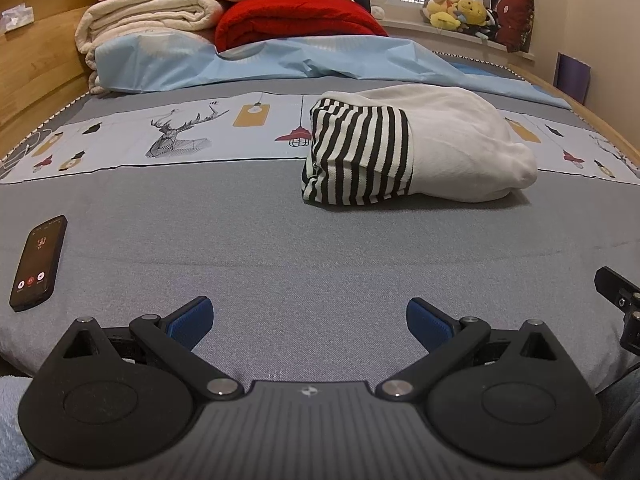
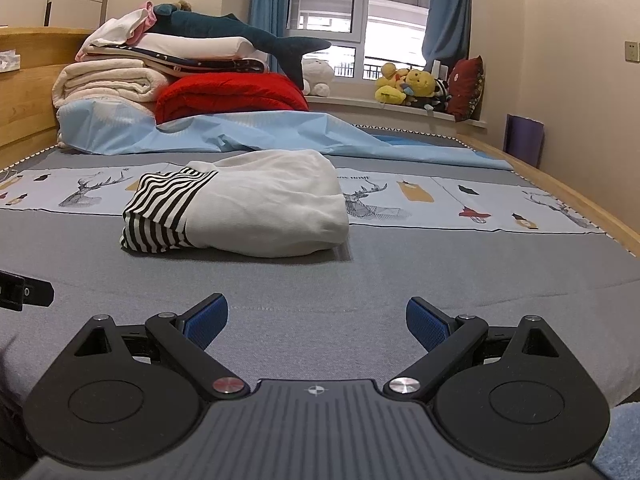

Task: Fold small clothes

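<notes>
A small white garment with a black-and-white striped part lies folded in a compact bundle on the grey bed cover. It also shows in the right wrist view, left of centre. My left gripper is open and empty, low over the cover, well short of the garment. My right gripper is open and empty, also short of the garment. Part of the right gripper shows at the right edge of the left wrist view.
A black phone with a lit screen lies on the cover at the left. Folded blankets, a red quilt and a light blue sheet pile at the headboard. Plush toys sit on the windowsill. Wooden bed frame runs along the right.
</notes>
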Demonstrator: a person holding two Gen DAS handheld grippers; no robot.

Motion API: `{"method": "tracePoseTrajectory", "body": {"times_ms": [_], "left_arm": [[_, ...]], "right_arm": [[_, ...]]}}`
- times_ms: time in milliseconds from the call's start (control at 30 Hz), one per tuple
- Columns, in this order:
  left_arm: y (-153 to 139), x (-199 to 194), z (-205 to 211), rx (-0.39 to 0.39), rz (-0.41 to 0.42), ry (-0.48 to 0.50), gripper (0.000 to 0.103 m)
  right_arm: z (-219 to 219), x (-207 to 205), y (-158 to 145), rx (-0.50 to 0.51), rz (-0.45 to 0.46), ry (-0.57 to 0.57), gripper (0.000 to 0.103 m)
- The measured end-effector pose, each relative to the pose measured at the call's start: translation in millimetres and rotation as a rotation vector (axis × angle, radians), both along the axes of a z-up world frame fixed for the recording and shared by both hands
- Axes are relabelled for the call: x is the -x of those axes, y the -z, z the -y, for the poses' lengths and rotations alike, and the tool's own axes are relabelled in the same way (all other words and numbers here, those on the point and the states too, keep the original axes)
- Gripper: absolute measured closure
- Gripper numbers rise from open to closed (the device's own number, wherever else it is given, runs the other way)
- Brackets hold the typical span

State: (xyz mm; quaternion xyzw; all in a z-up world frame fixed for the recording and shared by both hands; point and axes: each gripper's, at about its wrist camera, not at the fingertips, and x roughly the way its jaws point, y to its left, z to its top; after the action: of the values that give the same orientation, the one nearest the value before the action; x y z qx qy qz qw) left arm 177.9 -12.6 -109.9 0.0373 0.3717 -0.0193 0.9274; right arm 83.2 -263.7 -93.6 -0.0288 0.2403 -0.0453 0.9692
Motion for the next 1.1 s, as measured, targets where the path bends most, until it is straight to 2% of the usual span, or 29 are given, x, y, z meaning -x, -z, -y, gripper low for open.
{"method": "tracePoseTrajectory", "body": {"times_ms": [1100], "left_arm": [[1.4, 0.0, 1.1, 0.003, -0.011, 0.009, 0.000]], "right_arm": [[-5.5, 1.3, 2.2, 0.024, 0.003, -0.009, 0.007]]}}
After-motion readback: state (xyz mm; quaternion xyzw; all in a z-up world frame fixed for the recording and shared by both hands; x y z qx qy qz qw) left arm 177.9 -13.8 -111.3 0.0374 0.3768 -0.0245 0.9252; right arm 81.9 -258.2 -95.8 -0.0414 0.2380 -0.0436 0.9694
